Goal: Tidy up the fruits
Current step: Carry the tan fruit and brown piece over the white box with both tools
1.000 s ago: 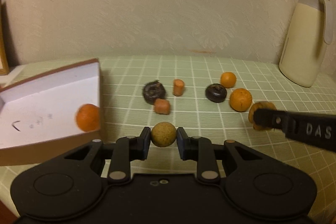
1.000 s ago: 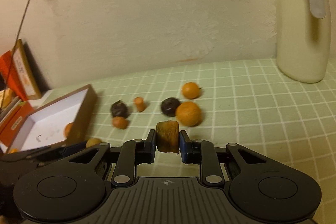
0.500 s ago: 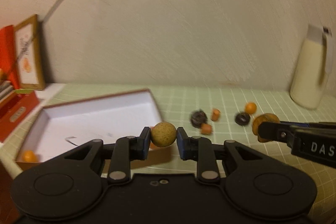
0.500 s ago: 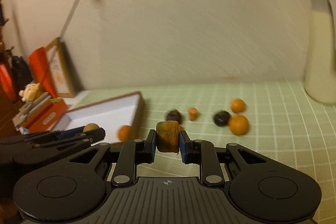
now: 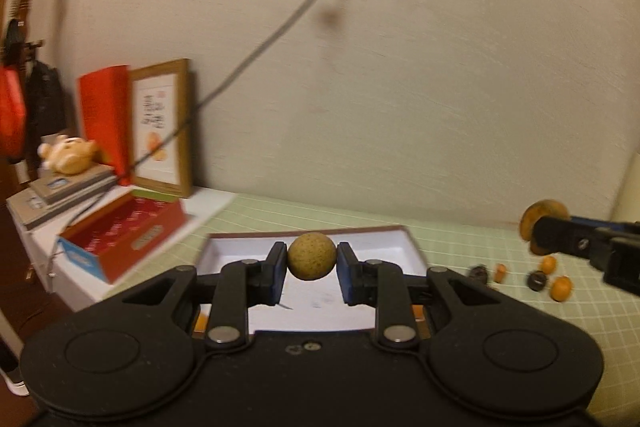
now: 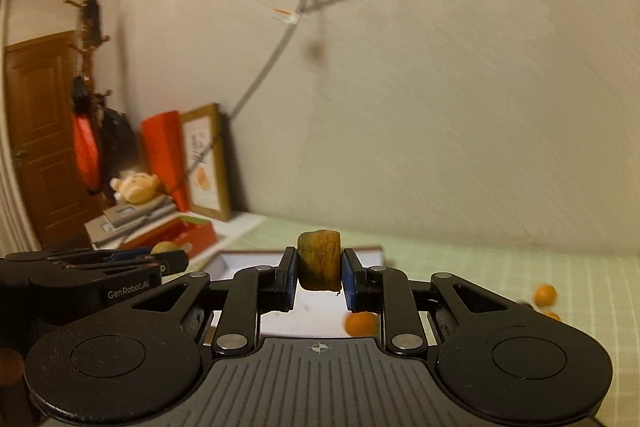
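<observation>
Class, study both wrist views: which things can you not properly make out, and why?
- White box, left view: its floor sits partly behind the left gripper.
- Loose fruits, left view: too small and blurred to identify.
- Orange, right view: partly hidden by the right gripper.

matt black plastic left gripper (image 5: 312, 263) pinches a rough, speckled tan ball (image 5: 312, 255). beside it, the box (image 5: 240, 247) looks like smooth white card, edged brown, on checked green cloth (image 5: 520, 311).
</observation>
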Available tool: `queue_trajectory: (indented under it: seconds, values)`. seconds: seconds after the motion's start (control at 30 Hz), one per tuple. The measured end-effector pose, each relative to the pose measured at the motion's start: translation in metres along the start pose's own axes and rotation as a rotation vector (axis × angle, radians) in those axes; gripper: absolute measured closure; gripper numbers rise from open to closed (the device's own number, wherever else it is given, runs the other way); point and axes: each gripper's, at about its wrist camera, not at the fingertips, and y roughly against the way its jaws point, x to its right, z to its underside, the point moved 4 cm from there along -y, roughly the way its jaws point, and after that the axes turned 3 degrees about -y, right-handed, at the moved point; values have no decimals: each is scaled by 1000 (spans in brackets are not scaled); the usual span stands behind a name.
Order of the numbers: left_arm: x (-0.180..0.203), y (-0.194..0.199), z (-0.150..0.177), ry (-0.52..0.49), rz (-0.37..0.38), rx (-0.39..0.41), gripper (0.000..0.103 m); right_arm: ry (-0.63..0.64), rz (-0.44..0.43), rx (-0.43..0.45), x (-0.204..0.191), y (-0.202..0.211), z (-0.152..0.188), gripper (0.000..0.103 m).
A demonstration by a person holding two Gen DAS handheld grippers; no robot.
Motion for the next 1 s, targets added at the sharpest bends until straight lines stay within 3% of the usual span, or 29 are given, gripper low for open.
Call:
queue_trajectory:
  seconds: [0.47,0.8,1.0]
  values:
    - [-86,-9,-1,97,-154,-3,86,25,-107,29,-42,-53,-1,80]
    - [-103,-43,-5,157,-169,10,86,9,-100,53,-33,-95,0,80]
    - [-96,-67,-1,135,-164,-16,86,-1,-64,41,-17,-119,0,80]
